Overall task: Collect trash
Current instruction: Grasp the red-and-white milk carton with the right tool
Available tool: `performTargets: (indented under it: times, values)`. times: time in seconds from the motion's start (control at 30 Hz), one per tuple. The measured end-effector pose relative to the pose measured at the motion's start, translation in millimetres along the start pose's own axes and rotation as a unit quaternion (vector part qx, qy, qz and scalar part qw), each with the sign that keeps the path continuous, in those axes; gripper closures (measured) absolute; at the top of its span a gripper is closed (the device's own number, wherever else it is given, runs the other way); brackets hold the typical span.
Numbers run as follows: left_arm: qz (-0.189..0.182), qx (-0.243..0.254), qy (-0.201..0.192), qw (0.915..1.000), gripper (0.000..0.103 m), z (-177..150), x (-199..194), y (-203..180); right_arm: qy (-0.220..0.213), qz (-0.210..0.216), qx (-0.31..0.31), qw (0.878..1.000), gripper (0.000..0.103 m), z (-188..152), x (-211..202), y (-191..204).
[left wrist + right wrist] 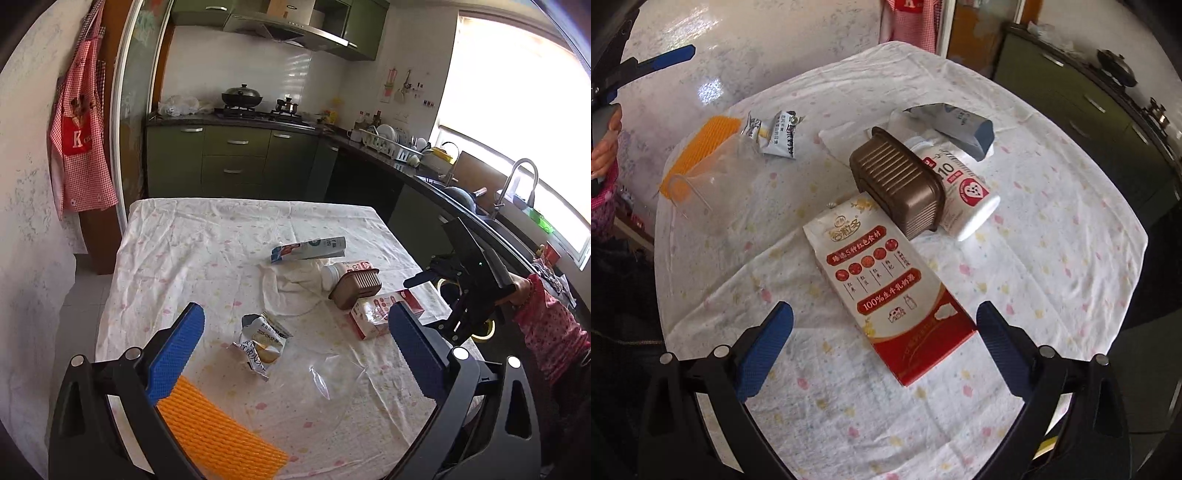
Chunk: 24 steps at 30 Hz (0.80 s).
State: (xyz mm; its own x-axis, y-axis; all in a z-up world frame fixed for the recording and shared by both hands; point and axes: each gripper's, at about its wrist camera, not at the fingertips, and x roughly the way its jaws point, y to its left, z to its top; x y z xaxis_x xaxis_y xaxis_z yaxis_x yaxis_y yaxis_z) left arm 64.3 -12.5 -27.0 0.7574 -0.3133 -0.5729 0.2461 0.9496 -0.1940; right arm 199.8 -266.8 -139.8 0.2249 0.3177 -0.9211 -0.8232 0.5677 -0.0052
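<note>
Red-and-white milk carton (892,291) lies flat, creased.

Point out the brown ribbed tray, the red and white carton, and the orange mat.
brown ribbed tray (894,181): right wrist view, ribbed underside.
red and white carton (886,280): right wrist view, printed face.
orange mat (218,435): left wrist view, middle.

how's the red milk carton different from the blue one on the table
The red and white carton lies nearest the right gripper, and its far end touches the brown tray. The blue and grey carton lies at the far side of the pile, its torn end gaping. Both lie flat on the tablecloth.
</note>
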Motion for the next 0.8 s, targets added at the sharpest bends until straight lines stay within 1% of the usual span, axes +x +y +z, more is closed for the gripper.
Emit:
performTargets:
  times: [0.1, 0.2, 0.3, 0.33, 0.37, 0.4, 0.47, 0.53, 0.57, 0.6, 0.63, 0.67, 0.73, 0.8]
  values:
    - [0.001, -0.001, 0.006, 1.0, 0.005, -1, 3, -1, 0.011, 0.025, 0.002, 1.0, 0.008, 3, 7, -4]
    - [-0.003, 0.0, 0.007, 1.0, 0.005, -1, 5, -2, 0.028, 0.046, 0.004, 0.999, 0.008, -1, 5, 3]
    - [-0.007, -0.001, 0.008, 0.9999, 0.005, -2, 5, -1, 0.027, 0.084, 0.016, 0.996, 0.008, -12, -7, 20]
    - [-0.009, -0.003, 0.008, 0.9999, 0.005, -2, 5, 0, 0.022, 0.09, 0.019, 0.996, 0.008, -16, -13, 26]
    - [-0.011, -0.004, 0.008, 0.9999, 0.005, -2, 5, 0, 0.015, 0.089, 0.023, 0.996, 0.008, -18, -16, 32]
    - [-0.013, -0.005, 0.008, 0.9999, 0.005, -3, 6, 1, 0.008, 0.073, 0.032, 0.997, 0.009, -21, -18, 36]
    - [-0.014, -0.006, 0.01, 0.9998, 0.005, -3, 7, 0, 0.008, 0.026, 0.06, 0.998, 0.009, -23, -15, 41]
    - [-0.014, -0.005, 0.013, 0.9998, 0.005, -3, 7, -1, 0.001, 0.003, 0.069, 0.998, 0.015, -27, -11, 47]
    - [-0.014, -0.004, 0.014, 0.9998, 0.005, -3, 7, -2, 0.0, -0.003, 0.075, 0.997, 0.022, -28, -8, 48]
    - [-0.012, -0.003, 0.015, 0.9998, 0.005, -2, 7, -3, -0.002, -0.008, 0.085, 0.996, 0.027, -30, -4, 47]
    - [-0.012, -0.001, 0.016, 0.9998, 0.005, -1, 7, -4, -0.005, -0.005, 0.096, 0.995, 0.037, -32, -1, 43]
    - [-0.011, 0.001, 0.016, 0.9998, 0.005, 0, 6, -5, -0.007, 0.005, 0.11, 0.994, 0.043, -34, 2, 39]
    - [-0.01, 0.006, 0.014, 0.9998, 0.005, 2, 3, -7, -0.012, 0.025, 0.129, 0.991, 0.044, -41, 5, 31]
    - [-0.011, 0.01, 0.012, 0.9998, 0.005, 4, 1, -10, -0.028, 0.032, 0.138, 0.989, 0.044, -45, 4, 28]
